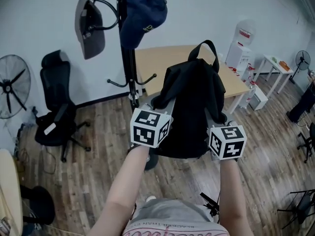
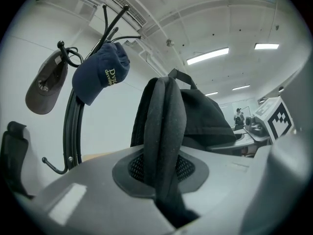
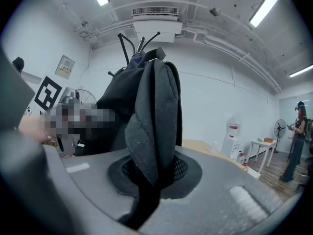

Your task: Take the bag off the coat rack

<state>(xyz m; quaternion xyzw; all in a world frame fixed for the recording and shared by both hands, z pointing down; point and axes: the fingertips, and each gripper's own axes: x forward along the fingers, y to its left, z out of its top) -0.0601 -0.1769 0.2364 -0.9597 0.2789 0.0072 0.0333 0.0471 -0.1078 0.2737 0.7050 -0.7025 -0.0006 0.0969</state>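
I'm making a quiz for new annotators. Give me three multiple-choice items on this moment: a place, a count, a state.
1. In the head view, where is the office chair relative to the coat rack? A left of it; B right of it; C on top of it.
2. How many caps hang on the coat rack? A one; B two; C four.
3. The left gripper is: A open and empty; B shut on a cap; C shut on a strap of the black bag.
1 A: the chair stands left of the pole. 2 B: a grey cap and a navy cap. 3 C: the strap is pinched between its jaws.
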